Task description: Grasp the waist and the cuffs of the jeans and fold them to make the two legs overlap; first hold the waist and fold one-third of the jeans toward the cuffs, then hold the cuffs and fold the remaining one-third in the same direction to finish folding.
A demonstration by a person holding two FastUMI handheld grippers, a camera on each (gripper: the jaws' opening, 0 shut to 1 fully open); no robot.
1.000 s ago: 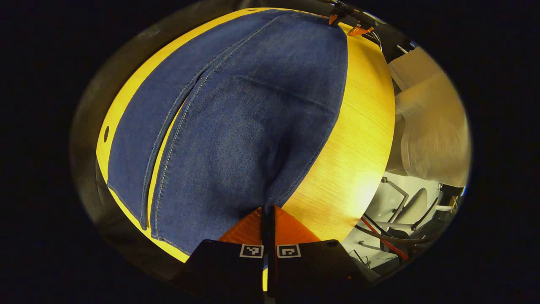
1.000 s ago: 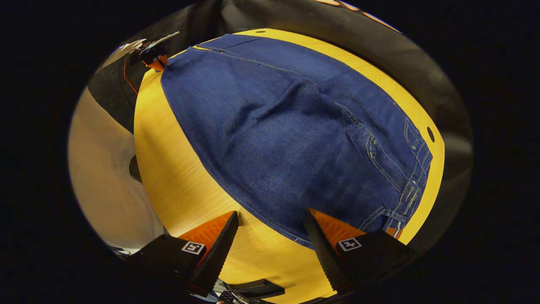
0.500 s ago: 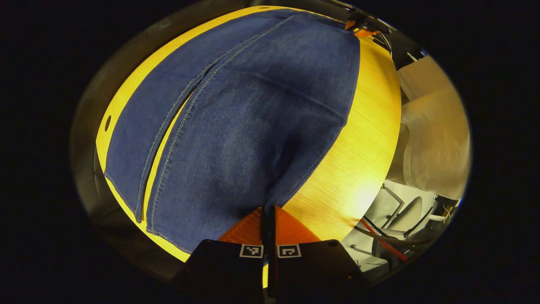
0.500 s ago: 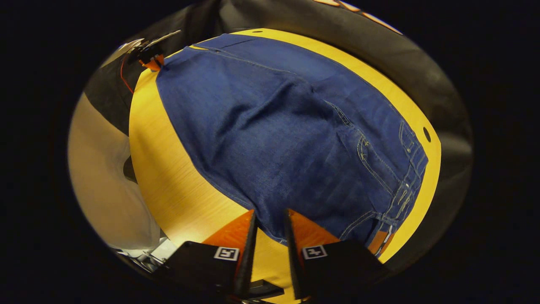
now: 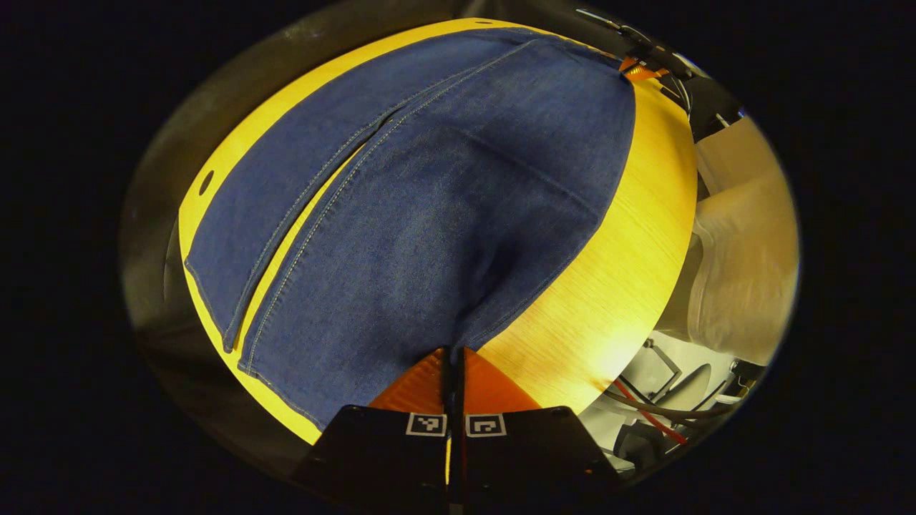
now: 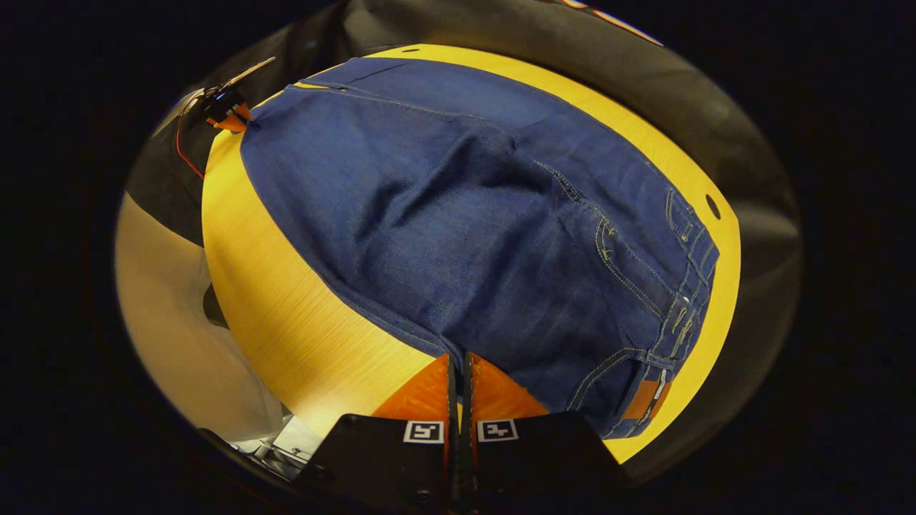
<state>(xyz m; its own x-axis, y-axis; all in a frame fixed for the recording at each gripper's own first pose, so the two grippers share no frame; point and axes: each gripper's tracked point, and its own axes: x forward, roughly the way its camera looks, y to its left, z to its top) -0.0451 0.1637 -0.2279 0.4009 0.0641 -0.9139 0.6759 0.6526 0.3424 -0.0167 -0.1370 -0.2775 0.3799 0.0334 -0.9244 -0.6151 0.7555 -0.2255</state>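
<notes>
Item: jeans [image 5: 429, 214], spread flat on the tabletop [image 5: 615, 286], both legs side by side with a thin strip of tabletop showing between them

Long axis: runs from my left tongs [image 5: 454, 357] at the cuff end to my right tongs [image 6: 459, 361] at the waist end; each pair also appears small at the far end of the other's view, so the two sit well apart, one at each end of the near edge

Left tongs: pressed together, pinching the near leg's outer edge close to the cuffs [image 5: 236, 343]

Right tongs: pressed together on the near side seam, just beside the waist [image 6: 687, 286] with its belt loops and leather patch

Far leg: lies away from both pairs, across the inner seam, towards the booth wall

Judgement: legs not yet overlapped; I reckon the coming move turns on carrying the pinched near edge across the long axis, away from me, onto the far leg, both ends travelling together
</notes>
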